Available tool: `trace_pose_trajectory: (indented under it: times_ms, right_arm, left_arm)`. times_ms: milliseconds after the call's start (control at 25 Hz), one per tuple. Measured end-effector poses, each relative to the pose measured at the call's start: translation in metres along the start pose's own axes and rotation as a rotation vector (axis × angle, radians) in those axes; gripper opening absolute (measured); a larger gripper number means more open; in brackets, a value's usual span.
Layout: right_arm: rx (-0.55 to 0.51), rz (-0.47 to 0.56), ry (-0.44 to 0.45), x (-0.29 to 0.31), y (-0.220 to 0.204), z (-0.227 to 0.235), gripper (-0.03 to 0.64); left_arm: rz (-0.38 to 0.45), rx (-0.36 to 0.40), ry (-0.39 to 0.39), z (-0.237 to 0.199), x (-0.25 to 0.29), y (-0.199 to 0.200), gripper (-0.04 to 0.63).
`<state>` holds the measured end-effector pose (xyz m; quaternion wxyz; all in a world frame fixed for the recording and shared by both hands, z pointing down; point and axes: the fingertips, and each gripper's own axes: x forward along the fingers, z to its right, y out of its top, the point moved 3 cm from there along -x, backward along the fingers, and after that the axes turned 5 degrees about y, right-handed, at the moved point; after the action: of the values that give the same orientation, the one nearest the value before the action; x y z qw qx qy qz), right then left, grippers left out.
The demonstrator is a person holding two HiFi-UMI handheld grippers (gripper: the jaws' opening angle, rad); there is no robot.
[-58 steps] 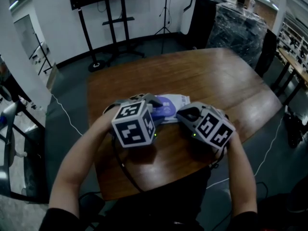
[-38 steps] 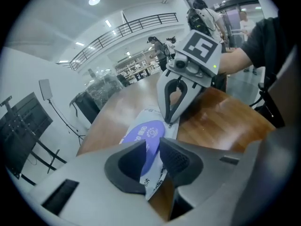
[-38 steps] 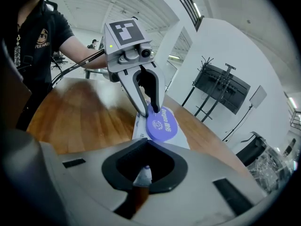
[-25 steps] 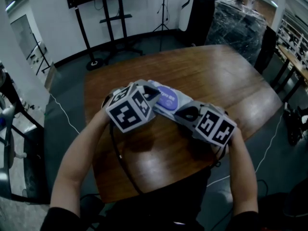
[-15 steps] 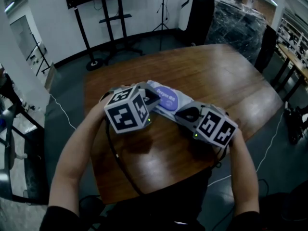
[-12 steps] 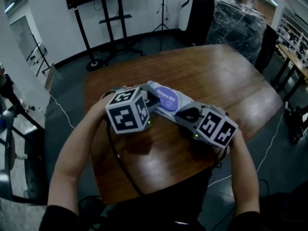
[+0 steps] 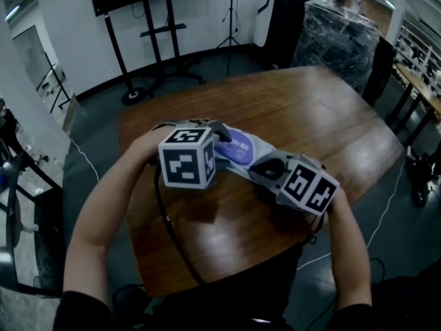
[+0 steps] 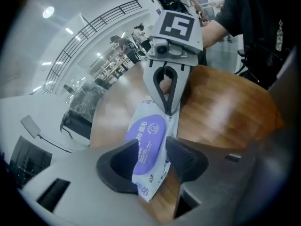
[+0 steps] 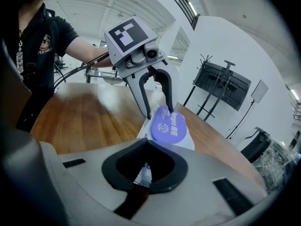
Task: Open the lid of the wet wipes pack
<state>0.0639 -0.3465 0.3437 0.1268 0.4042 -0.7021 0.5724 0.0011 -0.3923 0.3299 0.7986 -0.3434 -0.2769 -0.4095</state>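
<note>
1. The left gripper [image 8: 151, 152] is opening its jaws. They are standing wide apart at the bottom centre of the left gripper view. One end of the wet wipes pack [image 8: 150, 181] is lying between the pads, which are not pressing on it.
2. The right gripper [image 9: 143, 172] is pinching the pack's other end, with its jaws fully together on the white seam at the lower middle of its own view.
3. The pack is spanning the gap between the two grippers at the centre of the head view, over the wooden table [image 7: 310, 116]. Whether it is resting on the wood I cannot tell.
4. The purple lid [image 8: 146, 133] is lying flat and closed on the pack's upper face.
5. The pack is probably light and soft, with a slick film that buckles when squeezed, so the body is a poor place to pull.
6. The lid is likely the stiffer part, so I would be catching its free lip while the seam grip anchors the pack. Which edge is hinged is not showing.
</note>
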Motion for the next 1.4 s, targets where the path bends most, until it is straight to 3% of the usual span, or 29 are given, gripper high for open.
trace_pose_trajectory:
  times_ms: [560, 680, 760, 800, 1080, 1160, 1400]
  right_arm:
    - [0.016, 0.014, 0.005, 0.0, 0.001, 0.001, 0.008]
    - [0.016, 0.016, 0.004, 0.0, 0.002, 0.0, 0.008]
    - [0.015, 0.016, 0.005, -0.001, 0.0, 0.0, 0.008]
    - [0.015, 0.017, 0.005, -0.001, 0.0, 0.0, 0.008]
    - [0.02, 0.021, 0.004, 0.0, 0.0, -0.001, 0.008]
    - [0.021, 0.021, 0.005, -0.002, -0.002, 0.001, 0.008]
    - [0.025, 0.026, 0.004, -0.002, -0.001, 0.001, 0.008]
  left_arm:
    - [0.022, 0.03, -0.018, -0.003, -0.005, 0.002, 0.196]
    - [0.053, 0.01, 0.021, -0.01, -0.01, 0.004, 0.192]
    - [0.097, -0.015, 0.088, -0.022, -0.016, 0.011, 0.074]
    - [0.104, -0.02, 0.101, -0.025, -0.017, 0.013, 0.066]
    - [0.057, -0.011, -0.011, -0.005, -0.009, 0.007, 0.071]
    - [0.052, -0.012, -0.037, -0.002, -0.007, 0.007, 0.108]
    - [0.015, 0.026, -0.032, -0.002, -0.001, 0.002, 0.123]
